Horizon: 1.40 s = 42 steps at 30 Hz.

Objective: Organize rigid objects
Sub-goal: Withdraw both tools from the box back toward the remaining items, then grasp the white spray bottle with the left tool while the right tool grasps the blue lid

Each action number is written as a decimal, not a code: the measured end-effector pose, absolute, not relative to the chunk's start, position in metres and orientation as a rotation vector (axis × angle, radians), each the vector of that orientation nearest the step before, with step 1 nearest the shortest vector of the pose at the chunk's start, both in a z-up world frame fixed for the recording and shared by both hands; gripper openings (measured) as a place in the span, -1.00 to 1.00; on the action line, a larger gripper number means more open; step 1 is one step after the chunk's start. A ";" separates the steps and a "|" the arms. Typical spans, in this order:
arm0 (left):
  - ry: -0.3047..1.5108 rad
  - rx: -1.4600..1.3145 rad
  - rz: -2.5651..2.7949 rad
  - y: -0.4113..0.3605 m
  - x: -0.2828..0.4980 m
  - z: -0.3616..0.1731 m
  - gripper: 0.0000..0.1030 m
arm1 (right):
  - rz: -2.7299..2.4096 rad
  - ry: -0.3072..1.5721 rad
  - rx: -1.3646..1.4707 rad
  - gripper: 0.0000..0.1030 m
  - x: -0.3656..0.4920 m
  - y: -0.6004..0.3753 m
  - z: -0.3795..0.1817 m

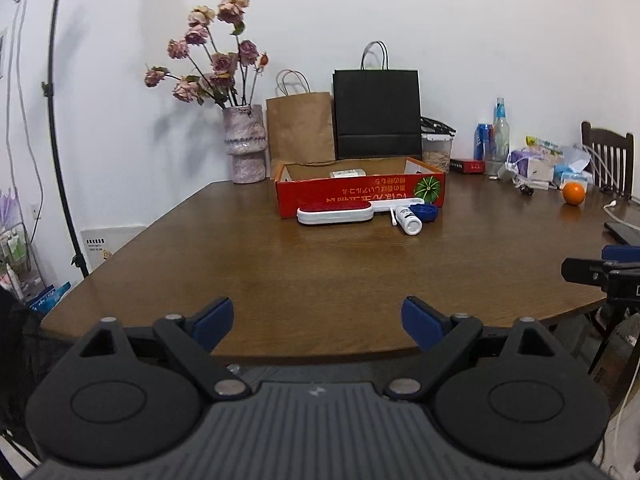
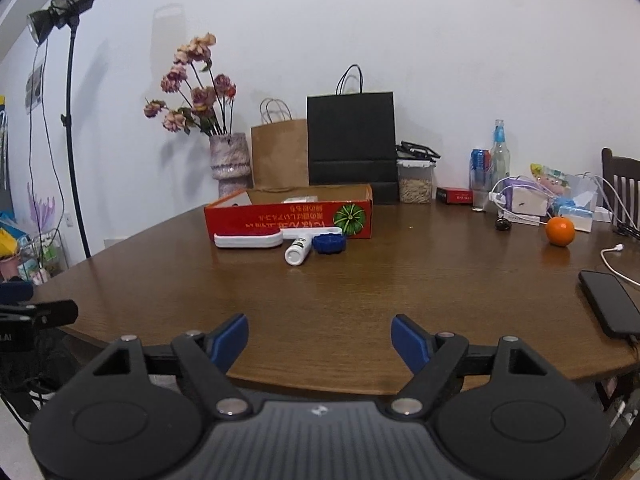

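Left wrist view: left tool (image 1: 318,322) released, empty | right tool (image 2: 320,340) released, empty | brush (image 1: 336,213), bottle (image 1: 409,220), blue lid (image 1: 425,212) on worktop (image 1: 280,272) touching red box (image 1: 360,192) | advice: approach low, lift bottle first into box.

A lived-in home dining room: a wooden table (image 1: 320,264) against a white wall carries a vase of dried roses (image 1: 245,144), paper shopping bags (image 1: 300,128), drink bottles (image 1: 500,136), an orange (image 1: 573,193), beside a wooden chair (image 1: 610,156).

Glossy wooden table (image 1: 280,280), cardboard box (image 1: 320,196)
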<state>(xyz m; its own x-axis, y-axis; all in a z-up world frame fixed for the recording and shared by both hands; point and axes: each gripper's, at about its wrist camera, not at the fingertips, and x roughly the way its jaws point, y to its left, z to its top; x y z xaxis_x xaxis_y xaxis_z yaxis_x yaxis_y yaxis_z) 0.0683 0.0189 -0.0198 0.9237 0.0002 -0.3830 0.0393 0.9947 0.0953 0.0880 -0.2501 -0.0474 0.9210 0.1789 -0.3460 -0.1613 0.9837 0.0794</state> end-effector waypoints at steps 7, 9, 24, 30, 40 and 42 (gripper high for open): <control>0.451 0.138 -0.058 0.008 0.131 -0.023 0.87 | 0.207 0.370 0.018 0.52 0.152 -0.255 -0.040; 0.468 0.139 -0.077 0.003 0.154 -0.021 0.87 | 0.224 0.374 0.003 0.53 0.172 -0.255 -0.036; 0.565 0.030 -0.315 -0.047 0.331 -0.013 0.94 | 0.292 0.496 0.065 0.52 0.360 -0.269 -0.020; 0.710 -0.033 -0.376 -0.064 0.406 -0.037 0.60 | 0.307 0.605 0.032 0.16 0.431 -0.254 -0.041; 0.795 -0.029 -0.400 -0.072 0.424 -0.058 -0.43 | 0.310 0.674 -0.004 -0.84 0.458 -0.244 -0.068; 0.802 -0.026 -0.395 -0.072 0.420 -0.057 -0.44 | 0.294 0.655 -0.009 -0.87 0.451 -0.244 -0.064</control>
